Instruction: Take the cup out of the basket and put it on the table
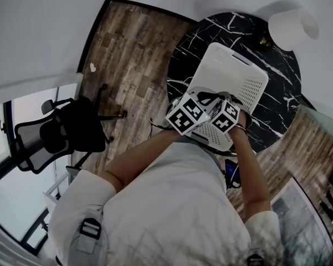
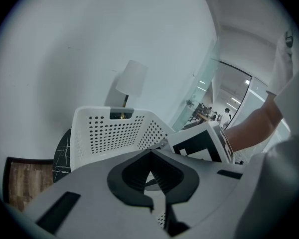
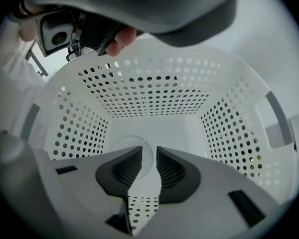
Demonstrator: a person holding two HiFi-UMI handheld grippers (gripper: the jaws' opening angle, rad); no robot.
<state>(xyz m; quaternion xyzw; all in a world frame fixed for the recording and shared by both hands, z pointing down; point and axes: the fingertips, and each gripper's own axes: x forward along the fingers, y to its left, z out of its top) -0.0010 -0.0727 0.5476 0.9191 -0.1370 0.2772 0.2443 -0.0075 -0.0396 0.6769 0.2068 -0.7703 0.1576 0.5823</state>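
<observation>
cup (image 3: 129,142) still in basket (image 3: 154,91), centre frame; r gripper (image 3: 148,151) released above it, no grip yet; l gripper (image 2: 149,156) clenched, empty; lift + set on table (image 1: 277,54) left.

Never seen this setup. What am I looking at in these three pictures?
No robot here: a person holds a hand-held gripper in each hand. The head view looks down from the person's head; the other two come from a camera on each one. A white perforated basket stands on a black marble table, a lamp at its far edge. The right hand-held gripper reaches into the basket, jaws apart, toward a clear cup on its floor; nothing is gripped. The left hand-held gripper, jaws together and empty, is by the basket's near rim.
</observation>
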